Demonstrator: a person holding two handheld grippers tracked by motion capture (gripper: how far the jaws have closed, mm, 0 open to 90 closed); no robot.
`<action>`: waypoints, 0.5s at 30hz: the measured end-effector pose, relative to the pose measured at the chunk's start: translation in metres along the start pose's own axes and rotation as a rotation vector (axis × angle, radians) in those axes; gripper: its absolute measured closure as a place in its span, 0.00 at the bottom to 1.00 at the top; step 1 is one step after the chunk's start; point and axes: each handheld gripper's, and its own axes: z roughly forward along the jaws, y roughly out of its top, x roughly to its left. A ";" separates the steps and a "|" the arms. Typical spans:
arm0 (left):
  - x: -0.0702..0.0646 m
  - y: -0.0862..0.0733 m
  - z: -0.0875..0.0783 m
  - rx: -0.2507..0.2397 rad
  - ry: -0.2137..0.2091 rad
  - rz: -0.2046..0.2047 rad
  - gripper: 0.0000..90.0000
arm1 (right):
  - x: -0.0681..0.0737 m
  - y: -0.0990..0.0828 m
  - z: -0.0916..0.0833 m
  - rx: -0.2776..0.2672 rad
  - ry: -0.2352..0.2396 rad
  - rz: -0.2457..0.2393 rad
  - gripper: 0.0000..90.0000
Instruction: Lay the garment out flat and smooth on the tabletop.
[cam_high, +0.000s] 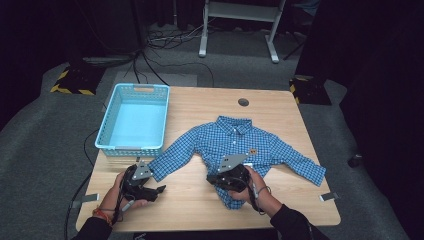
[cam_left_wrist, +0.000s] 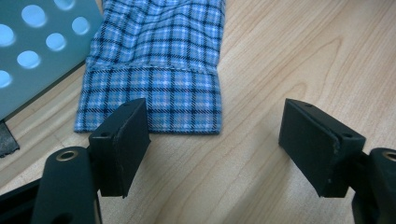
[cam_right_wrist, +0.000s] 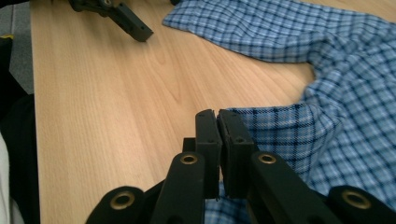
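Figure: folding a checked shirt (cam_high: 239, 145) laid flat on a wooden tabletop (cam_high: 280, 107), collar toward the far edge, both sleeves spread outward. A pale blue basket (cam_high: 132, 120) stands at the far left corner, just beside the left sleeve (cam_high: 172, 157).

Right hand-held gripper (cam_right_wrist: 217, 140): jaws pressed together, pinching the lower hem of the shirt, which bunches up in a fold at the jaw tips in the right gripper view. In the high view this gripper (cam_high: 227, 179) sits over the near edge of the garment, with the hem gathered under the hand.

Left hand-held gripper (cam_left_wrist: 215, 140): jaws spread wide and holding nothing. The sleeve cuff (cam_left_wrist: 149, 100) lies flat on the tabletop just ahead of the jaws, nearer to one jaw than to the other and offset from the middle of the gap.

Risks, as judged from this arrangement. The right pinch appears to catch only a narrow strip of hem; a quick lift or pull could let the cloth slip out, or drag the whole shirt across the smooth wood instead of folding it. Because the cuff sits off-centre, closing the left jaws from here could miss it or nip only a corner. A cuff lying flat on wood also leaves little for a jaw to get under. The basket close by could snag the sleeve if it is swung outward.
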 end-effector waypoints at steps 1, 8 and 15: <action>0.000 0.000 0.000 -0.002 0.000 -0.002 0.27 | 0.003 0.002 0.003 0.003 0.010 -0.006 0.97; 0.000 0.000 0.000 -0.002 0.004 -0.005 0.27 | 0.021 0.012 0.017 0.022 0.055 -0.050 0.97; 0.000 0.000 0.000 -0.002 0.005 -0.006 0.27 | 0.037 0.015 0.035 0.071 0.103 -0.088 0.97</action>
